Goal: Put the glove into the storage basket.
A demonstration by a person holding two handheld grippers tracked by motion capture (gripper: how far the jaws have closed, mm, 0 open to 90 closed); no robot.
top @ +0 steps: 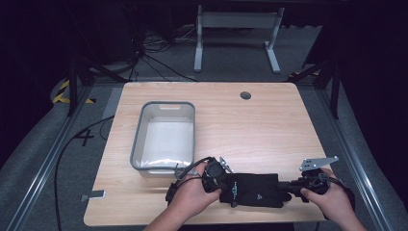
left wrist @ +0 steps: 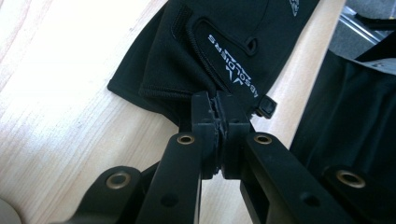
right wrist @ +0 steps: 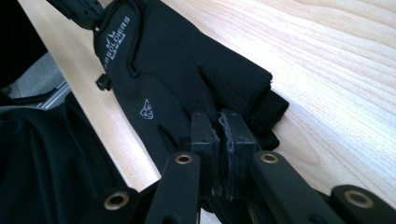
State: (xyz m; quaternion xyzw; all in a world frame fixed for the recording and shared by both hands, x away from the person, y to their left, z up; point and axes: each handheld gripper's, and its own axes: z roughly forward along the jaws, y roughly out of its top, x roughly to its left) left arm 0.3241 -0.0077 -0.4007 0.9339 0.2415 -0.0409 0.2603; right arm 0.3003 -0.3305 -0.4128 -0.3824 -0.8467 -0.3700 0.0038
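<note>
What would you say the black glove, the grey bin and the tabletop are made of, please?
Black glove: apparently a soft, matte stretch fabric, going by the stitched cuff seam and printed white lettering.
Grey bin: likely plastic, with smooth, slightly glossy walls and a moulded rim.
Tabletop: pale wood or wood-look laminate with visible grain; which one I cannot tell.

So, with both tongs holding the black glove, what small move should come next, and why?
Probably lift the black fabric glove a little off the wooden table. The left tongs are shut on its cuff and the right tongs on its fingers, and the grey plastic bin stands near, open.
</note>
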